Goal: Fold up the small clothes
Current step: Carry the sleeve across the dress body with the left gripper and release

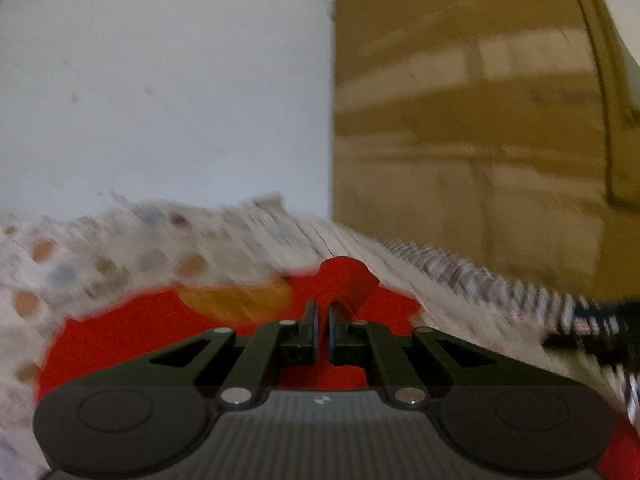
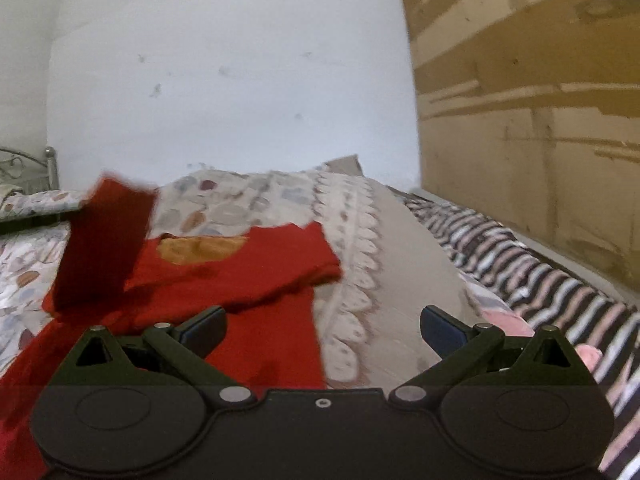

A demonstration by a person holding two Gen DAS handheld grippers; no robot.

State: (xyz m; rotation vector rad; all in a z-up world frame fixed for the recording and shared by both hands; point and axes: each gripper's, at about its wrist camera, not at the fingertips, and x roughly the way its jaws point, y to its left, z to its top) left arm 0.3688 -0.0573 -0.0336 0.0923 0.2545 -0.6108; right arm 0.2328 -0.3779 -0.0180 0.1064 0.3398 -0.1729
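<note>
A small red shirt (image 2: 256, 264) with an orange inner neck patch (image 2: 200, 250) lies on the patterned bedsheet (image 2: 248, 200). In the left wrist view my left gripper (image 1: 323, 312) is shut on a bunched fold of the red shirt (image 1: 346, 276) and holds it above the rest of the garment. In the right wrist view that lifted sleeve (image 2: 104, 244) hangs raised at the left. My right gripper (image 2: 322, 326) is open and empty, just above the shirt's right edge.
A white wall (image 2: 224, 80) stands behind the bed. A brown wooden wardrobe (image 2: 532, 120) is at the right. A striped cloth (image 2: 512, 256) lies along the bed's right side. A metal bed frame (image 2: 24, 168) shows at far left.
</note>
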